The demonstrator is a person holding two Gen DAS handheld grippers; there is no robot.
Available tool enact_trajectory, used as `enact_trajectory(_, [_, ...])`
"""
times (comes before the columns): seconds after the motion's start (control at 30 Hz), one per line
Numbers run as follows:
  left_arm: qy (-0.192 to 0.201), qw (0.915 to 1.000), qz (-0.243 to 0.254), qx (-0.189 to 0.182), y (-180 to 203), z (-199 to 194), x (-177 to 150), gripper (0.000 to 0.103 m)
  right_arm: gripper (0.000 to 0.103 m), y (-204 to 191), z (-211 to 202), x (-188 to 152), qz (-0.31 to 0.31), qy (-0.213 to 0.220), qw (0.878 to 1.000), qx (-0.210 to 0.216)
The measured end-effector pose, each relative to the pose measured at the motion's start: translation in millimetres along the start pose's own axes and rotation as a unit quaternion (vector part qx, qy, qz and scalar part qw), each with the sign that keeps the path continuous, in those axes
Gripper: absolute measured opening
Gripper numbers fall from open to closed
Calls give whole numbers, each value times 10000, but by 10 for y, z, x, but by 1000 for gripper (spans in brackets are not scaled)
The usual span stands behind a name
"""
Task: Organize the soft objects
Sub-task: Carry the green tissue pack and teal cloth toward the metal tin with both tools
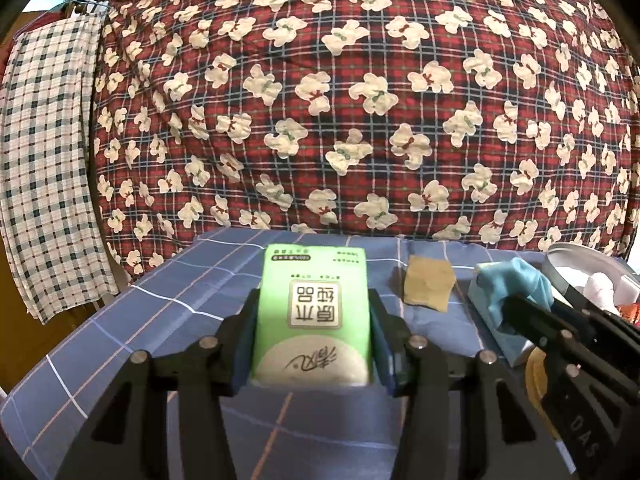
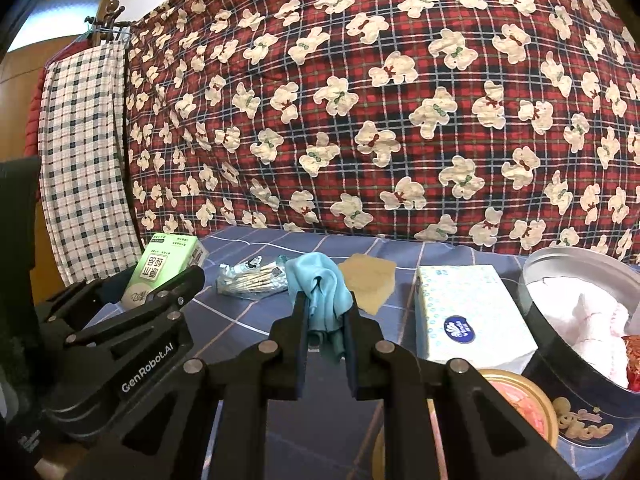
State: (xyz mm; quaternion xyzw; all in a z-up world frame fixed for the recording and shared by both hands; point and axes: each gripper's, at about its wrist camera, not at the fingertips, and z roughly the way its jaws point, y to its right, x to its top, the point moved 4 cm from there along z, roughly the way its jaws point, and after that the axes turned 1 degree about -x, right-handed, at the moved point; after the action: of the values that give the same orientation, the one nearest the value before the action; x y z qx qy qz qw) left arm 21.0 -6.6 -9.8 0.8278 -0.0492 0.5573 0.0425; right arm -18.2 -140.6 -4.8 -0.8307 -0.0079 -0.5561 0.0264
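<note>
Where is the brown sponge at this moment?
The brown sponge lies on the blue checked cloth, just behind the blue rag that the right gripper holds.

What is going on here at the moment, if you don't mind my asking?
A person is sorting soft items on a table with a blue checked cloth, a gripper in each hand. The left gripper is clamped on a green tissue pack. The right gripper pinches a light blue cloth. To the right, a round tin already holds white fabric. A boxed tissue pack, a tan sponge and a bag of cotton swabs lie on the table.
</note>
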Motion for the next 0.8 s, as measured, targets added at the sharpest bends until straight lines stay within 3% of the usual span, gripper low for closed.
enact_trajectory(0.8, [49,9992,121,-390,432,-174,-52,49,17,312,-305,-45,-187,259,9988,-378])
